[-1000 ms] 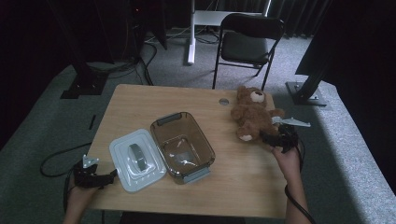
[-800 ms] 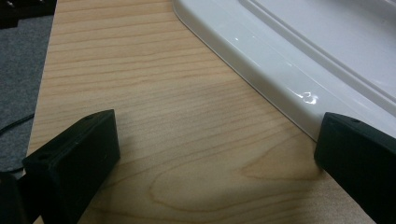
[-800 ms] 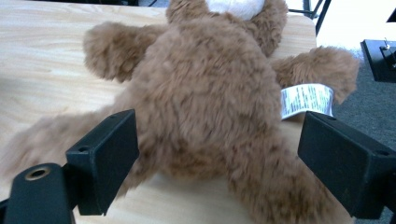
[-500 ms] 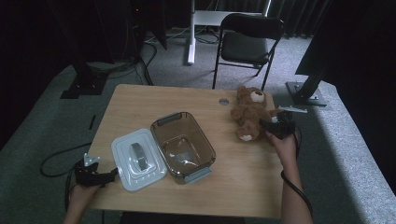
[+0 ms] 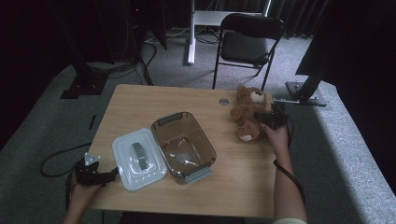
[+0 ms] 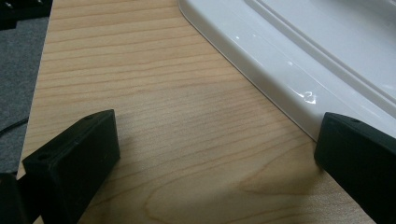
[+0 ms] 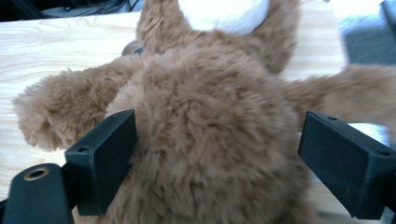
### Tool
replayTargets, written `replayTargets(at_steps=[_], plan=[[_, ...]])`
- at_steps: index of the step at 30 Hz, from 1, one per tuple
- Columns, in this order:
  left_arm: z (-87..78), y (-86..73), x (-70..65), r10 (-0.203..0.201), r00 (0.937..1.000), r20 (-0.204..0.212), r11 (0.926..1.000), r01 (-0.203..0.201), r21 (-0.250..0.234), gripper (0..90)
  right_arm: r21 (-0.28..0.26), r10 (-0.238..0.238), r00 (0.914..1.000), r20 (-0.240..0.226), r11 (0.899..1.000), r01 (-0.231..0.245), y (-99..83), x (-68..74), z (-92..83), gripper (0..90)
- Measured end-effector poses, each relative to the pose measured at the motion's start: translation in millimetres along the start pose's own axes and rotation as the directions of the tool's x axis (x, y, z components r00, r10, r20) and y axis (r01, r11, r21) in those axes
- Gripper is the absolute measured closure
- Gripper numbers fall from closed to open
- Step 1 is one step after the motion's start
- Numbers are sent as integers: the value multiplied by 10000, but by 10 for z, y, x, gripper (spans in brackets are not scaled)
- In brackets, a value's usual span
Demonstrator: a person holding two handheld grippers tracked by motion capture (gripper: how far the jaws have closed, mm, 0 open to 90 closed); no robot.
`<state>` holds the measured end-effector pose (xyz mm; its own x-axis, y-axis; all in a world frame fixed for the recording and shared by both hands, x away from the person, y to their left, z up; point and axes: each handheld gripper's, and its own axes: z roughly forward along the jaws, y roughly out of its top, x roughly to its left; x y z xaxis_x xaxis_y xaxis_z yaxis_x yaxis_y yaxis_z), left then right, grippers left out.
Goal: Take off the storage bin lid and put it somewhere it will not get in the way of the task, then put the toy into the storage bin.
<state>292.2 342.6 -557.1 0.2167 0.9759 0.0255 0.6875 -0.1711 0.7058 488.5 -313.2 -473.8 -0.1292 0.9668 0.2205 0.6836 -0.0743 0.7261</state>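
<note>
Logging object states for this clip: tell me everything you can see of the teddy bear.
The teddy bear is brown plush with long shaggy fur, a pale muzzle and pale foot soles. It lies near the far right edge of the wooden table, limbs spread, apart from the brown container. The right gripper straddles its body, jaws open: the left jaw presses into the fur, the other stands just clear. A round table hole sits beside it.

You face a light wooden table on grey carpet; beyond it stand a black folding chair, a white post and dark curtains.
</note>
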Motion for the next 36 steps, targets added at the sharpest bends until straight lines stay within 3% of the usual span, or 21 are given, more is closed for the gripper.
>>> replayTargets(at_steps=[2,4,5,9,14,20,25,30,31,34,36], plan=[[0,0,0,-4,10000,1,10000,4,2,6,469,237,9997,-44,9986,-235,-14,0,86,106],[0,0,0,-1,10000,-1,10000,1,0,6,915,523,9975,-468,9947,-478,-47,-11,176,104],[0,0,0,-1,10000,0,10000,1,-1,6,1005,368,9984,-425,9944,-323,-66,12,206,104],[-1,-1,-1,-9,10000,-7,10000,9,0,6,982,-171,9997,-162,9950,186,-107,88,248,104],[-1,-1,-2,-17,10000,-13,10000,17,-2,6,1176,-307,9994,-142,9925,321,-127,130,274,104],[-1,-2,-3,-25,10000,-20,10000,25,0,6,1023,-633,9979,96,9928,620,-192,192,325,114],[-2,-2,-3,-24,10000,-20,10000,24,3,6,766,-799,9966,188,9940,783,-237,216,302,251],[-2,-2,-3,-21,10000,-20,10000,21,4,6,600,-866,9962,115,9945,857,-234,207,258,473],[-2,-2,-3,-21,10000,-20,10000,21,4,6,600,-866,9962,115,9945,857,-234,207,258,473],[-2,-1,-2,-20,10000,-19,10000,20,7,6,469,-994,9949,158,9940,985,-192,212,187,582],[-2,-1,-3,-24,10000,-20,10000,24,2,6,240,-769,9969,161,9968,765,-174,212,148,602]])
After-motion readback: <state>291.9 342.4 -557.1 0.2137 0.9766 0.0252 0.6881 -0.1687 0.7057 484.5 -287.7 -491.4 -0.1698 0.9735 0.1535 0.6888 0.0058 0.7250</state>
